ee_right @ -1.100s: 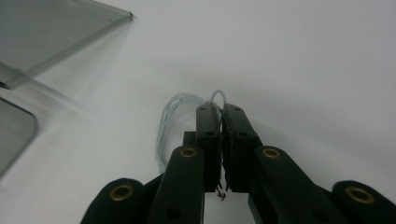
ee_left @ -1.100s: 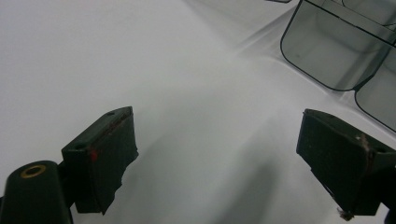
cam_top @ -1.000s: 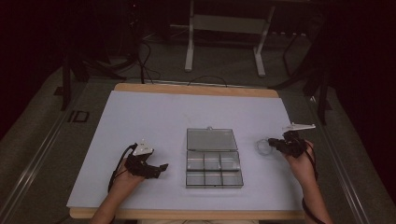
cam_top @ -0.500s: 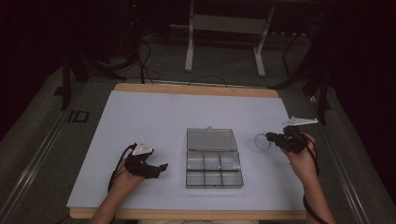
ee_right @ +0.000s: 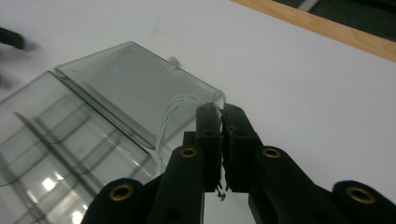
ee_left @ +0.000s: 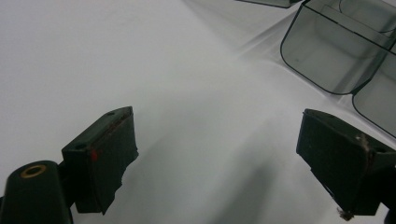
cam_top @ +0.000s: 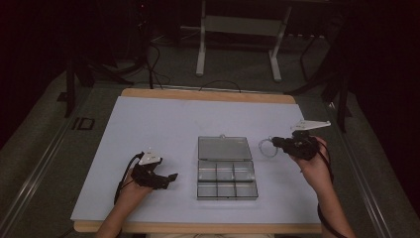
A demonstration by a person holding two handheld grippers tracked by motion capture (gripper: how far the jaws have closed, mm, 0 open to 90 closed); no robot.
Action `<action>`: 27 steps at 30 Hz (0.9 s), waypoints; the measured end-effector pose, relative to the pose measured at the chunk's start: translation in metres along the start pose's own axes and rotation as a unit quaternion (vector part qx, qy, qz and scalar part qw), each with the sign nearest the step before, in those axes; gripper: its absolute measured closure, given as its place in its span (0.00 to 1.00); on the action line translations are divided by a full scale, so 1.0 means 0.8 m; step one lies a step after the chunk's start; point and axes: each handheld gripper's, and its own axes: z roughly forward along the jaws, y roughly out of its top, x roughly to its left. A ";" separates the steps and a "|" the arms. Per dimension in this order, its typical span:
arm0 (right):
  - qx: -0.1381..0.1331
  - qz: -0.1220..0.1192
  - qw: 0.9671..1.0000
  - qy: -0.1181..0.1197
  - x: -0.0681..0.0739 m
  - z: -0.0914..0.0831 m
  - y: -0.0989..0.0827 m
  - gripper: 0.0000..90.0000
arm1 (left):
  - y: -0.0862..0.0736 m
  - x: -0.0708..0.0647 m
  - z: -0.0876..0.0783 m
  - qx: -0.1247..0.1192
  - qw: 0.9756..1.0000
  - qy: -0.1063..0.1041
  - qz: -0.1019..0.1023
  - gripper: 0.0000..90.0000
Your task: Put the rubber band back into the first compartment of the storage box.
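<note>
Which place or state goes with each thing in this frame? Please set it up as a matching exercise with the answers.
Things:
1. left gripper
2. right gripper
3. clear box
4. coil of thin wire

Places or states:
A. lid folded back flat, compartments showing
B. jaws wide apart with nothing between them
C. pinched at its edge, hanging just right of the lid
D. jaws shut on something thin

Pairs: 1-B, 2-D, 3-A, 4-C
</note>
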 end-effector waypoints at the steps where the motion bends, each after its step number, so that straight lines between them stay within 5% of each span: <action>1: 0.000 -0.004 1.000 0.003 0.004 0.001 0.003 0.96 | 0.000 0.000 0.000 0.000 1.000 -0.001 0.000 0.14; 15: -0.010 -0.042 0.998 0.040 0.060 0.020 0.034 0.96 | 0.000 -0.001 -0.001 -0.002 1.000 -0.001 0.002 0.14; 27: -0.001 -0.065 0.995 0.074 0.118 0.059 0.047 0.96 | 0.000 -0.001 -0.001 -0.004 1.000 -0.001 0.001 0.14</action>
